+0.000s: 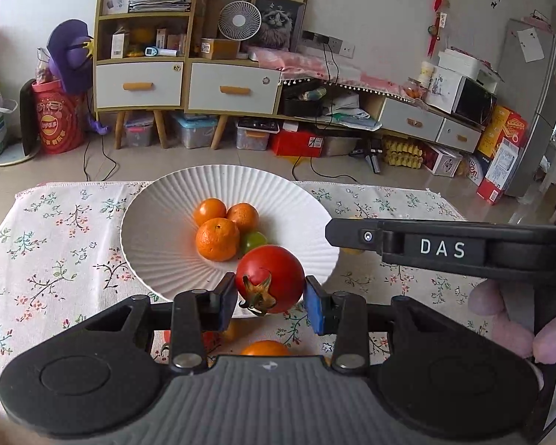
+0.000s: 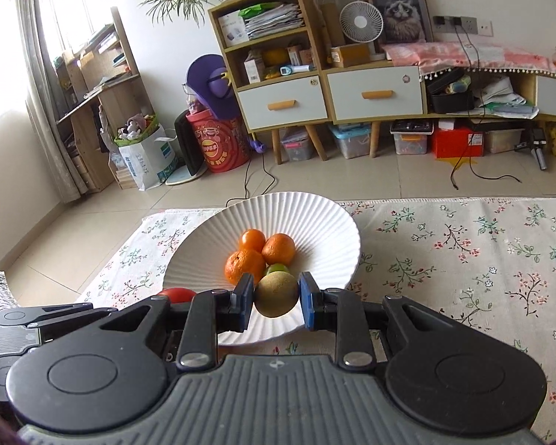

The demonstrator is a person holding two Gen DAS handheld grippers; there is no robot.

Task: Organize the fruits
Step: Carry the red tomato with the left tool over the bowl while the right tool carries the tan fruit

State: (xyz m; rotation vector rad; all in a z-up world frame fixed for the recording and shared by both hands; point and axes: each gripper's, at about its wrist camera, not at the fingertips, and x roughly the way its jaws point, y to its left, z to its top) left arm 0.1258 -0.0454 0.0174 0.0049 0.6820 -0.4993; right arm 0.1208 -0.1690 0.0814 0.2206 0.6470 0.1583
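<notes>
A white ribbed plate [image 1: 159, 222] [image 2: 315, 222] sits on the floral tablecloth and holds three oranges [image 1: 217, 239] [image 2: 245, 265] and a green fruit [image 1: 255, 241] [image 2: 277, 268]. My left gripper [image 1: 270, 291] is shut on a red tomato [image 1: 274, 274] with a dried calyx, held over the plate's near rim. My right gripper [image 2: 276, 296] is shut on a brown kiwi [image 2: 277, 294], also above the near part of the plate. The tomato [image 2: 177, 294] peeks out at the left in the right wrist view. The right gripper's body crosses the right side of the left wrist view.
Another orange [image 1: 265, 348] and a reddish fruit [image 1: 207, 337] lie on the tablecloth [image 1: 55, 244] under the left gripper. Bare cloth [image 2: 482, 252] stretches right of the plate. Beyond the table edge are tiled floor, cabinets and storage boxes.
</notes>
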